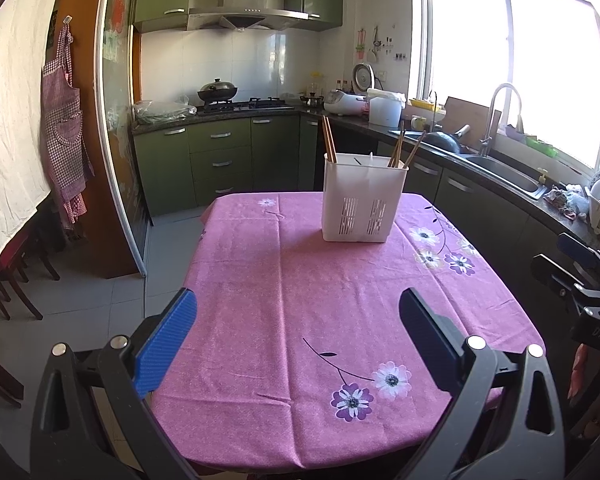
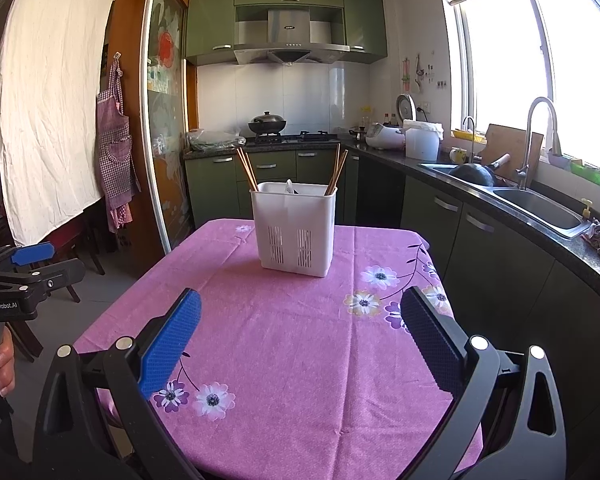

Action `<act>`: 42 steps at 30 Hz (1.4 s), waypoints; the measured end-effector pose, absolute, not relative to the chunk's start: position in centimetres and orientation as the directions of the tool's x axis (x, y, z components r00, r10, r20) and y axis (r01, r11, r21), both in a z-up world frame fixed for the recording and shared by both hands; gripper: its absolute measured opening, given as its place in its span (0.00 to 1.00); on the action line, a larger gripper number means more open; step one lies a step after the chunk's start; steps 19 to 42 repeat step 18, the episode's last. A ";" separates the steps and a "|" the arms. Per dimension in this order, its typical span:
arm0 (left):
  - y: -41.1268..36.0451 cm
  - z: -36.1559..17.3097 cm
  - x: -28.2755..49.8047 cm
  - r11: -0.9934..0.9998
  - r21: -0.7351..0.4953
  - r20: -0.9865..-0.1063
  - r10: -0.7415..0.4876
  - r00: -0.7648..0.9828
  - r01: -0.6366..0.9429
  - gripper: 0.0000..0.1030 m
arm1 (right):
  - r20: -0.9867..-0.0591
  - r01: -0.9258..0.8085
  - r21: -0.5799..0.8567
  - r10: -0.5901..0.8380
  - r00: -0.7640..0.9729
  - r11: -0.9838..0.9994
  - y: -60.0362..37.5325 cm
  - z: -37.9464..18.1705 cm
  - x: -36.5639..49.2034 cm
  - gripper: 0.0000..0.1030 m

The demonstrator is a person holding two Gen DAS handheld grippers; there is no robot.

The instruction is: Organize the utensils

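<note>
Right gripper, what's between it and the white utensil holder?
Only bare pink tablecloth lies between the right gripper and the utensil holder, seen in the right wrist view.

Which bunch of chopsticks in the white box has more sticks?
The bunch at the right end of the white box: those chopsticks look like three or so, against two in the left bunch.

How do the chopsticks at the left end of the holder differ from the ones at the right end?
The left chopsticks lean outward to the left; the right chopsticks lean outward to the right. In the left wrist view the right chopsticks fan apart at the tips, while the left chopsticks stay close together. Both sets are brown, stand in the end compartments of the white holder and rise well above its rim.
</note>
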State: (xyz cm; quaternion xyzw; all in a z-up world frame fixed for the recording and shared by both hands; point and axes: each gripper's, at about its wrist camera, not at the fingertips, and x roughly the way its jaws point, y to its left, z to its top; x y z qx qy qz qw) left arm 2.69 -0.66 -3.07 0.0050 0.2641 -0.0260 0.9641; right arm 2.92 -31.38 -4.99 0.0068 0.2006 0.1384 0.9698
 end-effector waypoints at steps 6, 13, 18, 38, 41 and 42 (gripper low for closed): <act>-0.7 -3.1 2.8 0.997 -0.013 -0.508 -0.071 0.859 0.075 0.93 | -0.392 -0.267 0.072 0.274 0.878 0.961 -31.5 -5.1 3.1 0.95; -0.9 -3.4 3.3 0.999 0.007 -0.528 -0.040 0.848 0.051 0.94 | -0.395 -0.263 0.070 0.269 0.878 0.962 -31.6 -5.3 3.3 0.95; -0.7 -4.2 4.2 0.998 0.002 -0.560 -0.048 0.827 0.060 0.94 | -0.403 -0.260 0.073 0.267 0.876 0.963 -31.6 -5.7 3.6 0.95; -0.7 -4.2 4.2 0.998 0.002 -0.560 -0.048 0.827 0.060 0.94 | -0.403 -0.260 0.073 0.267 0.876 0.963 -31.6 -5.7 3.6 0.95; -0.7 -4.2 4.2 0.998 0.002 -0.560 -0.048 0.827 0.060 0.94 | -0.403 -0.260 0.073 0.267 0.876 0.963 -31.6 -5.7 3.6 0.95; -0.7 -4.2 4.2 0.998 0.002 -0.560 -0.048 0.827 0.060 0.94 | -0.403 -0.260 0.073 0.267 0.876 0.963 -31.6 -5.7 3.6 0.95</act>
